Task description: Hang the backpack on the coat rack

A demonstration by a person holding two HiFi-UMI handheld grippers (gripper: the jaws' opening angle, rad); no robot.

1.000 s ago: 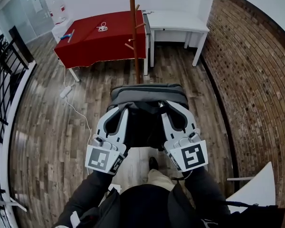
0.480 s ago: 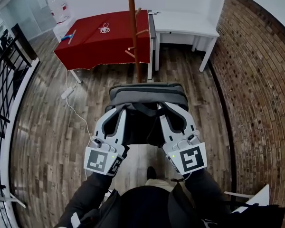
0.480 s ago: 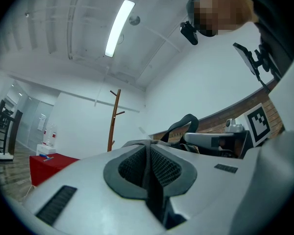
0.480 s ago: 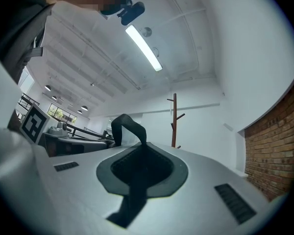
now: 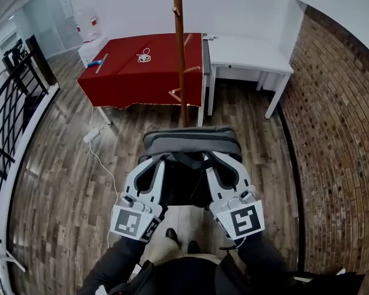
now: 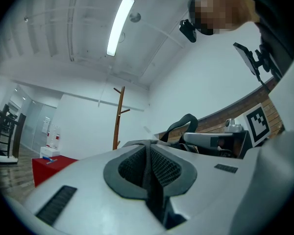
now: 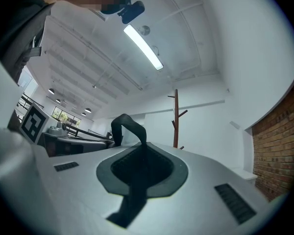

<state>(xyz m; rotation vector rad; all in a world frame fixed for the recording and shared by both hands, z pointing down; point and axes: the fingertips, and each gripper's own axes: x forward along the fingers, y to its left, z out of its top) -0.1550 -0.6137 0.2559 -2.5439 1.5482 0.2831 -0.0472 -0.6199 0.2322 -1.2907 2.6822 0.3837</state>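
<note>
While hanging above the floor [image 5: 61,183]: backpack [image 5: 190,141] between both tools, short of rack [image 5: 180,54] | left tool [image 5: 152,160] clenched on strap [image 6: 148,173] | right tool [image 5: 225,158] clenched on other strap [image 7: 130,126] | rack upright ahead, near corner of red table [image 5: 141,72], white table [image 5: 246,54] to the right.

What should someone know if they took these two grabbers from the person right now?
The left gripper is shut on a black strap. The right gripper is shut on the second strap.
The backpack is held up by both, in front of the person.
The coat rack stands ahead, beside the red table, not yet reached.
Done: backpack picked up.
Left: step up to the rack, hook a strap over a peg, then let go.
</note>
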